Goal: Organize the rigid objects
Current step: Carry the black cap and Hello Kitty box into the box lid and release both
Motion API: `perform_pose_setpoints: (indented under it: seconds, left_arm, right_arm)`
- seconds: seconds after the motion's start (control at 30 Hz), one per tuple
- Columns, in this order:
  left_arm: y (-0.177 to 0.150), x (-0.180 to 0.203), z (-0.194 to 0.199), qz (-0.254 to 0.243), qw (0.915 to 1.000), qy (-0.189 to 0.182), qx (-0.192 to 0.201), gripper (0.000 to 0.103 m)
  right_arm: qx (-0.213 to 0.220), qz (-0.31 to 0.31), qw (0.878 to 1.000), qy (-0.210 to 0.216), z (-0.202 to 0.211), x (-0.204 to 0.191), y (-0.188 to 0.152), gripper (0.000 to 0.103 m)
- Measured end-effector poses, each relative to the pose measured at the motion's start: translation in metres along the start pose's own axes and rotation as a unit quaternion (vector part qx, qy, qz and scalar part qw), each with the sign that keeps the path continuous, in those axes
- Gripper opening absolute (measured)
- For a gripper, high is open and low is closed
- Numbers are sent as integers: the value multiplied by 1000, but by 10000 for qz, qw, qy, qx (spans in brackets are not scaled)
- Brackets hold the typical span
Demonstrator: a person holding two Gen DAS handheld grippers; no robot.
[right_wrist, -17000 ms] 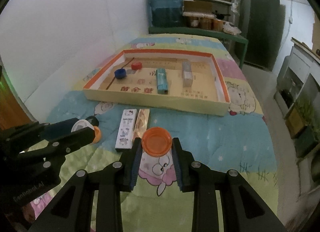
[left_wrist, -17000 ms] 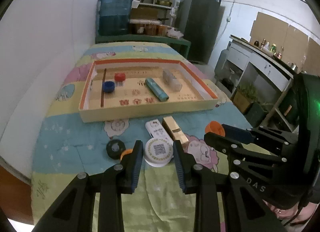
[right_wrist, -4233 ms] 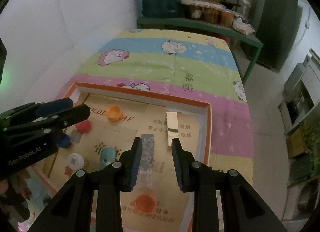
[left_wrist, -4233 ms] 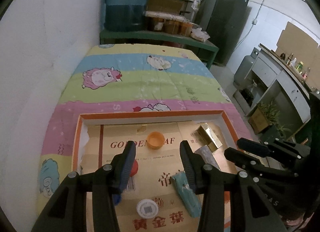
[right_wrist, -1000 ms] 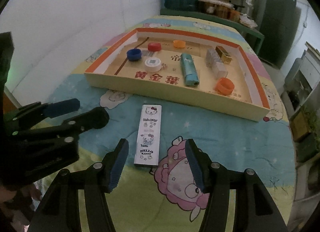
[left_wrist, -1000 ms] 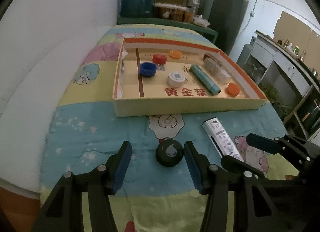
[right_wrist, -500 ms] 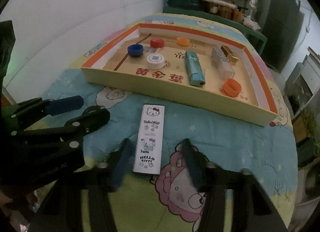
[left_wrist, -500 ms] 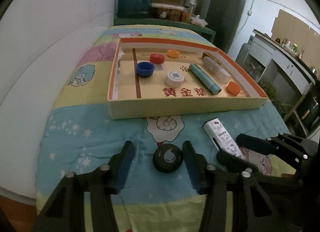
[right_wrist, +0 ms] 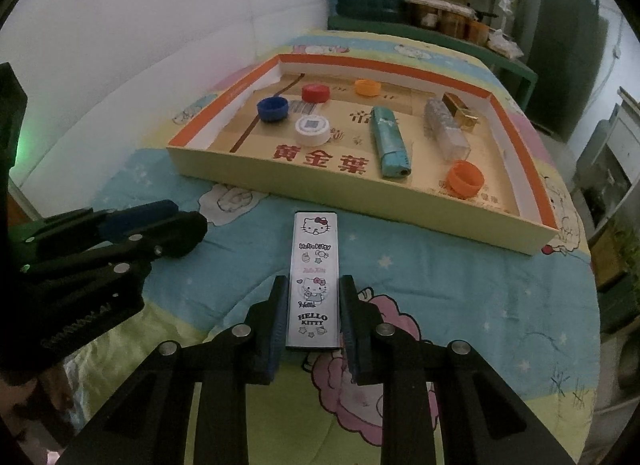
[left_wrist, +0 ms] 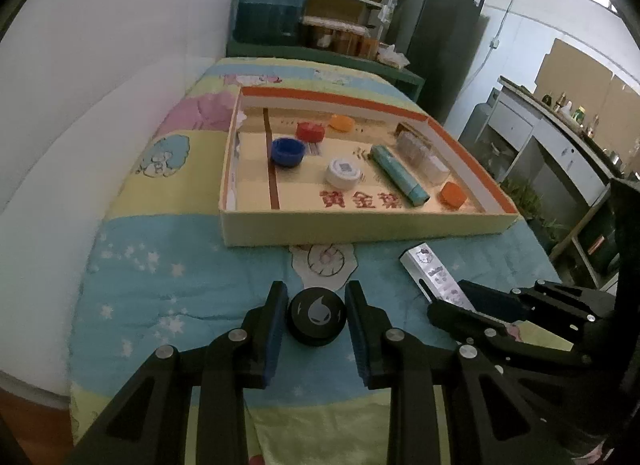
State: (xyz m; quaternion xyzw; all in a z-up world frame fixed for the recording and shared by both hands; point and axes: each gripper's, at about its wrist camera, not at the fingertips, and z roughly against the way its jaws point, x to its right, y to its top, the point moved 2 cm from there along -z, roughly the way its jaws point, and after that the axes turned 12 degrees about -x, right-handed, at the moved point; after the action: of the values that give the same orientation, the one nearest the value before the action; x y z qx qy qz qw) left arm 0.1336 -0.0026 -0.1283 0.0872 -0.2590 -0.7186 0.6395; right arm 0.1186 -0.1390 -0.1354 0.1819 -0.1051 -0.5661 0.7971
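left gripper [left_wrist: 316, 315] grips one black cap [left_wrist: 317, 319]; right gripper [right_wrist: 313, 307] closing on one white box [right_wrist: 314, 279] (five caps trayed).

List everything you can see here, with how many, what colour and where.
Tray: 1, cream with orange rim, on the blanket.
Caps: 6 — blue, red, two orange and white in the tray; black on the blanket.
Lighters: 4 — teal, clear and gold in the tray; white Hello Kitty on the blanket.
Blanket: 1, striped pastel.
Water jug: 1, blue, behind.
Left gripper: black, shut on the black cap.
Right gripper: black, closing on the white lighter.
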Motion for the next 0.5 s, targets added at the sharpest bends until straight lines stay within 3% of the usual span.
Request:
perform_pose_setpoints:
  seconds: [0.5]
  left_arm:
    - [29,18,38,-151,9988,-162,444,29]
  right_arm:
    - [417,-63,9991,2,40,12,15,25]
